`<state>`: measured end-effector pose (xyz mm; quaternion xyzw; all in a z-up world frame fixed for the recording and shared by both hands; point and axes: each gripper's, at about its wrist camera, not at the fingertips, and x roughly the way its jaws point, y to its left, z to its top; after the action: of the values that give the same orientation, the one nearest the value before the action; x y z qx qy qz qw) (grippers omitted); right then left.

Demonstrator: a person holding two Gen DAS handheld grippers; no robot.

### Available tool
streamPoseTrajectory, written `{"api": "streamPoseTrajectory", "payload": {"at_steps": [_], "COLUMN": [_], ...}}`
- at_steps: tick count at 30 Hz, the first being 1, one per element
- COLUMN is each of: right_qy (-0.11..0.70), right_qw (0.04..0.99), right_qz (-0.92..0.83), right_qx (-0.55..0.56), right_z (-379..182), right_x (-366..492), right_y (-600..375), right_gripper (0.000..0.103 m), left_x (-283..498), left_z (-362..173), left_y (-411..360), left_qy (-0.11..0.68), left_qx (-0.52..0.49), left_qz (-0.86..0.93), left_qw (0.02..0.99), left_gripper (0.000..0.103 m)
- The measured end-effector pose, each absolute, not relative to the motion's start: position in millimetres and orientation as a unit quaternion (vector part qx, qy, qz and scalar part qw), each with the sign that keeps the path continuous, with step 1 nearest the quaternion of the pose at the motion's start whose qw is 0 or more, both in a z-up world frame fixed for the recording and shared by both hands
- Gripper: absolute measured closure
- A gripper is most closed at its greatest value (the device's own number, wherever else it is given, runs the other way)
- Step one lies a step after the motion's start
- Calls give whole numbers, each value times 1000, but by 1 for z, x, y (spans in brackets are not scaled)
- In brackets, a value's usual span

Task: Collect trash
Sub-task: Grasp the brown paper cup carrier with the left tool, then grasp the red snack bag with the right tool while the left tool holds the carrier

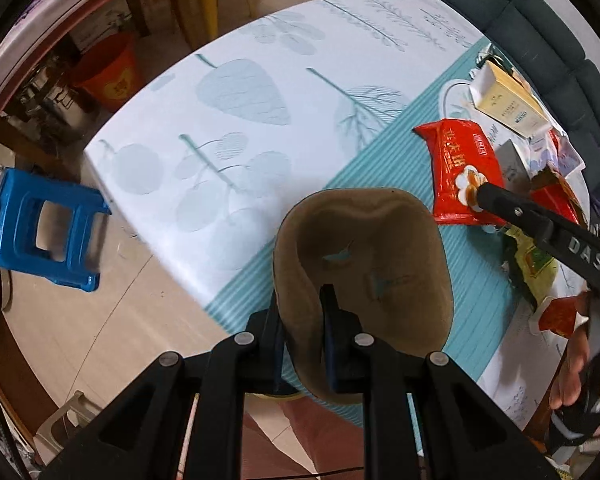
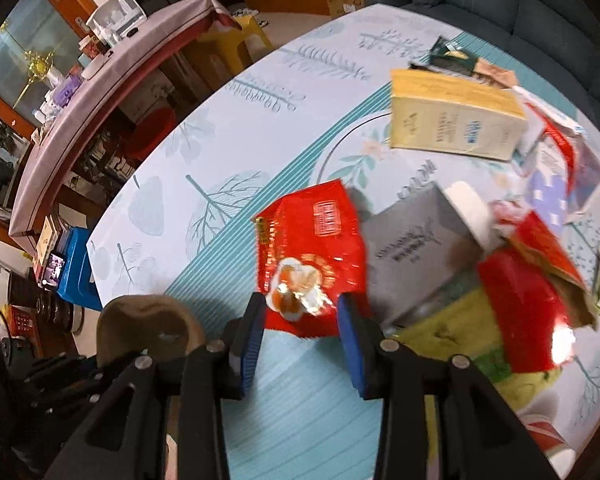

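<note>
My left gripper (image 1: 302, 312) is shut on the rim of a brown paper bag (image 1: 364, 276), holding it open over the table's near edge; the bag also shows in the right wrist view (image 2: 148, 328). A red snack wrapper (image 2: 312, 248) lies on the table, also in the left wrist view (image 1: 460, 168). My right gripper (image 2: 302, 312) is open with its fingers on either side of the wrapper's near end. A pile of trash lies to the right: a yellow carton (image 2: 456, 120), a grey box (image 2: 416, 248), a red packet (image 2: 520, 308).
The table has a white and teal leaf-pattern cloth (image 1: 240, 120). A blue stool (image 1: 48, 228) and a red bucket (image 1: 108, 68) stand on the floor to the left. A dark sofa (image 1: 540, 20) runs behind the table.
</note>
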<state>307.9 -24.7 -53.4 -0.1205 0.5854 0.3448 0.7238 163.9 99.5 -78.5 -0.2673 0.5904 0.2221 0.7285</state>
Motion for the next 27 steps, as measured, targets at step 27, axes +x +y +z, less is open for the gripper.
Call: {"api": "streamPoseTrajectory", "payload": {"at_steps": [27], "right_qy": [640], "right_qw": [718], "right_qz": [266], "right_qx": [-56], "right_z": [-60], "right_x": [365], "right_y": [12], "right_gripper": [35], "left_x": [148], "left_z": [-51], "left_y": [136], "left_qy": [552], "left_qx": [-290], "left_qz": [242], "left_qw": [743], "left_gripper": [91]}}
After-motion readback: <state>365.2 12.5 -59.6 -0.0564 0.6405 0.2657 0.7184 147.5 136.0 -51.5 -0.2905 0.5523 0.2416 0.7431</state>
